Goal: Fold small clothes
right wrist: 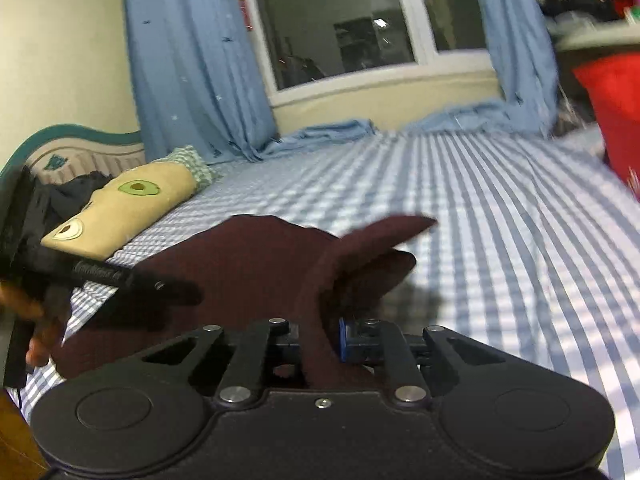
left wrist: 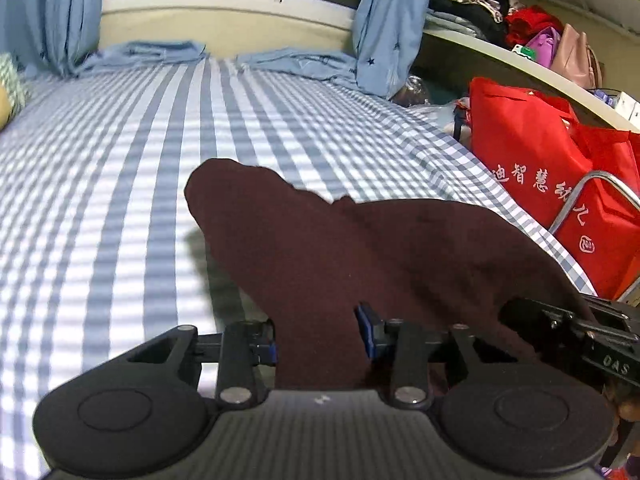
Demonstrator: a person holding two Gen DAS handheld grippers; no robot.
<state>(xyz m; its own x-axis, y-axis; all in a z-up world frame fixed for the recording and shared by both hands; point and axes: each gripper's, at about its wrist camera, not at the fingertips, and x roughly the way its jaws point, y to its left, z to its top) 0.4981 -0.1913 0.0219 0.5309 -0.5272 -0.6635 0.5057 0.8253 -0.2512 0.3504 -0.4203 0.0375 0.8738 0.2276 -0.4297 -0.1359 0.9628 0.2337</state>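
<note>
A dark maroon garment (left wrist: pixel 360 248) hangs lifted a little above the blue-and-white checked bed sheet (left wrist: pixel 120 160), casting a shadow under its left edge. My left gripper (left wrist: pixel 316 340) is shut on a bunched fold of it, the cloth filling the gap between the blue pads. At the right edge of that view the right gripper (left wrist: pixel 560 324) holds the garment's other side. In the right wrist view the garment (right wrist: pixel 248 264) spreads to the left, a flap sticking up to the right. My right gripper (right wrist: pixel 320 340) is shut on a fold of it. The left gripper (right wrist: pixel 168 292), held by a hand, grips its far-left side.
A red bag (left wrist: pixel 560 184) with white lettering stands by the bed's right edge, under a shelf (left wrist: pixel 480 40) piled with clothes and bags. An avocado-print pillow (right wrist: pixel 132 208) lies by the headboard (right wrist: pixel 60 140). Blue curtains (right wrist: pixel 192 60) frame the window and trail onto the bed's far end.
</note>
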